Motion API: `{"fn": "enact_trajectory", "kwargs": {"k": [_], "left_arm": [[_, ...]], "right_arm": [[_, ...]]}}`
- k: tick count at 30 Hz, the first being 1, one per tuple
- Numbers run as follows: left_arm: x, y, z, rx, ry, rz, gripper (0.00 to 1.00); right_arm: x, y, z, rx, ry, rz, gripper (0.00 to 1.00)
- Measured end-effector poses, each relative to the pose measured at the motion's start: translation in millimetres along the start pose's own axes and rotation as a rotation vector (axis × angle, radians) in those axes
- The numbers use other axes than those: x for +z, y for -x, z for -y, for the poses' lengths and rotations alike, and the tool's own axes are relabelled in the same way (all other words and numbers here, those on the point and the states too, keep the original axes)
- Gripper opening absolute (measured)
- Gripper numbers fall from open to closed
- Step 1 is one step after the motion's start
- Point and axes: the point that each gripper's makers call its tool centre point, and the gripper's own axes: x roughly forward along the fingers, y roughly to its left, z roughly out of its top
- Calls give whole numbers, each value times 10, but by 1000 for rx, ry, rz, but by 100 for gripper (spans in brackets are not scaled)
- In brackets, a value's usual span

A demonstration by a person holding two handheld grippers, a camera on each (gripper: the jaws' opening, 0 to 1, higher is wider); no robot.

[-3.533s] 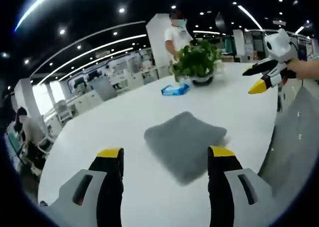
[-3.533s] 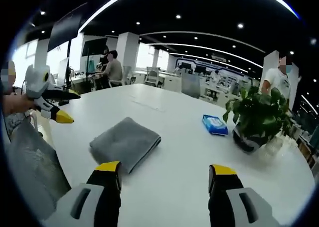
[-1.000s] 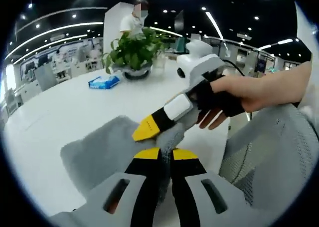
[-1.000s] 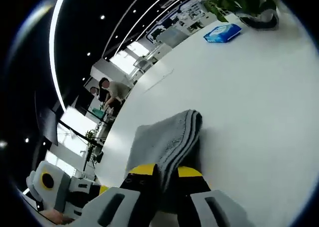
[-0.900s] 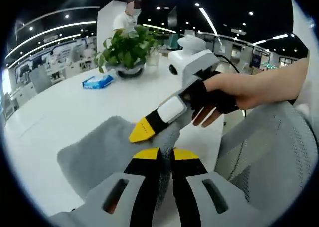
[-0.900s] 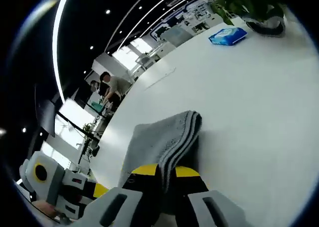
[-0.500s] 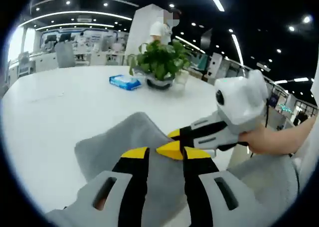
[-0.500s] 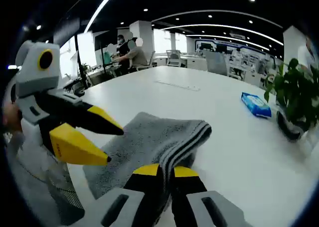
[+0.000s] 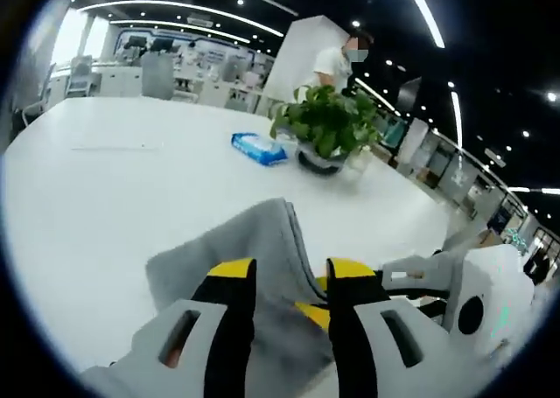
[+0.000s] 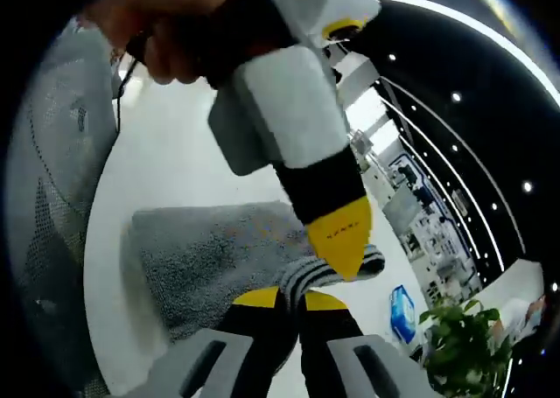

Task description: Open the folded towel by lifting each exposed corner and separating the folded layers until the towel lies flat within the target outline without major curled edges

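While your left tongs (image 9: 286,277) rise from the bottom of the left gripper view, their yellow tips stand a little apart with a raised fold of the grey towel (image 9: 229,256) between them, though you cannot tell from here whether the pads are pressing the cloth. That towel sits in the lower middle of the frame on the white bench (image 9: 105,188), its top layer peaked up towards the centre. Your right tongs (image 9: 367,295) come in from the lower right, their yellow tip tucked against the towel just beside your left ones. Further up the bench, near the upper middle, lie a blue packet (image 9: 259,148) and a potted plant (image 9: 328,134), and a person in a white shirt (image 9: 332,64) stands behind the plant. Turning to the right gripper view, your right tongs (image 10: 290,300) at the bottom centre are closed tight on the towel's (image 10: 206,249) striped folded edge, with no gap between the yellow tips. The towel spreads to the left of centre over the bench (image 10: 166,157). Your left tongs (image 10: 341,236) reach down from the upper left, held in your hand (image 10: 153,26), with the yellow tip touching the fold right above your right tongs. The blue packet (image 10: 402,313) and the plant (image 10: 464,354) show small at the lower right.
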Motion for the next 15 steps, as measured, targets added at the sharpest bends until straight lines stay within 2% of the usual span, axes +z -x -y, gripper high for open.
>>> {"fn": "enact_trajectory", "kwargs": {"k": [2,5,9,12,15], "left_arm": [[-11,-18,-22,14,12,-16,29],[-78,-26,-94,52,9,-51,27],[-143,-26,-88,35,65,-70,23],[-179,-43,-50,25,64,-80,15],[-213,-50,-40,19,45,-92,10]], "right_arm": [[25,-5,-3,-6,50,5,4],[43,6,7,-14,73,8,4],[54,4,-15,-12,121,6,5],[84,4,-28,-8,122,16,5],[88,-3,-64,15,78,24,6]]}}
